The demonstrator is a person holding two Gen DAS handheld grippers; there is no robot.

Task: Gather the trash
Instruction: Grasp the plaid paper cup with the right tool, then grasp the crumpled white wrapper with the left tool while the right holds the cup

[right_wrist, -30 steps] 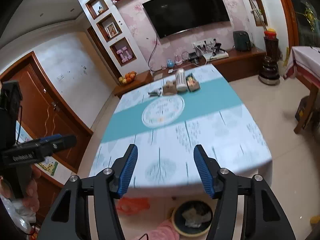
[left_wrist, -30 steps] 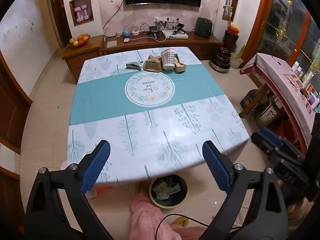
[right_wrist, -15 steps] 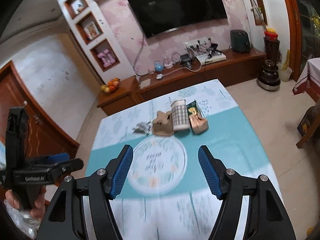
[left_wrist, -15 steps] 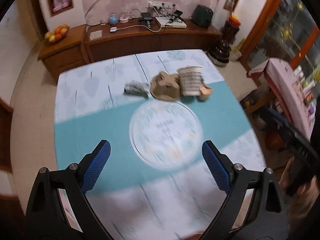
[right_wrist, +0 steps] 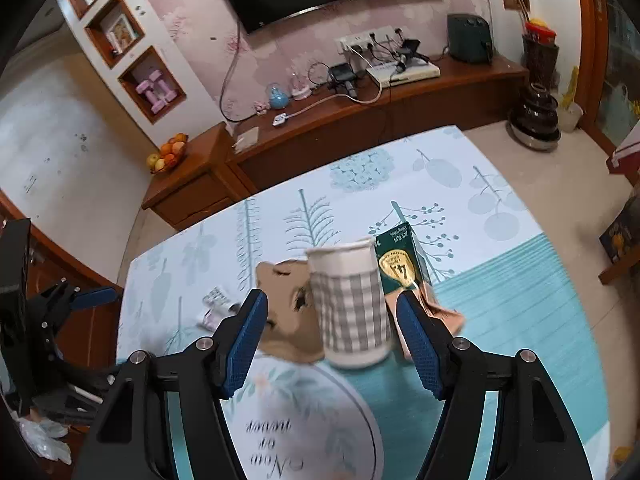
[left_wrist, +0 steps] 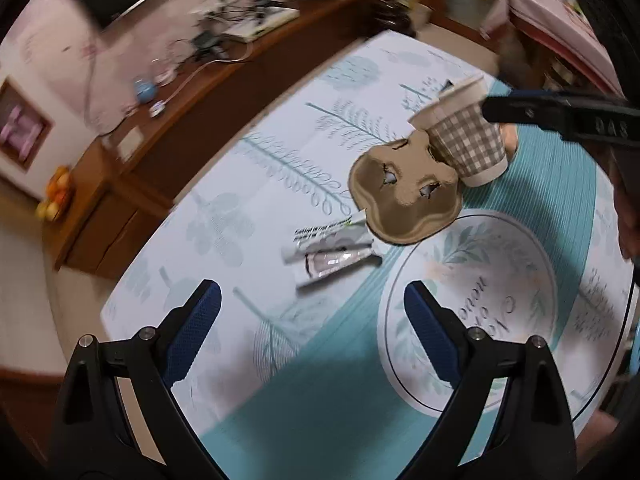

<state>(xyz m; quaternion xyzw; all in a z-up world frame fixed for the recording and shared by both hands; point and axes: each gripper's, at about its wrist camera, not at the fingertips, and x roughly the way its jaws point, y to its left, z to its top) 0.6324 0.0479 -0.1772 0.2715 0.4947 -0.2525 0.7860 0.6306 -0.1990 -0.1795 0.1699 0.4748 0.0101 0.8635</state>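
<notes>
A: What lies on the table, from the left?

B: On its leaf-patterned white and teal cloth, a crumpled silver and white foil wrapper lies flat. Just right of it sits a brown moulded cardboard cup holder, then a grey-checked white paper cup standing upright and touching the holder. Behind and right of the cup leans a dark green carton with a gold emblem.

A: And the tools?

B: The left tool hangs above the cloth with its blue pads spread wide, gripping nothing; the wrapper lies ahead of it. The right tool is also spread wide, its pads on either side of the cup; whether they touch it, I cannot tell.
</notes>
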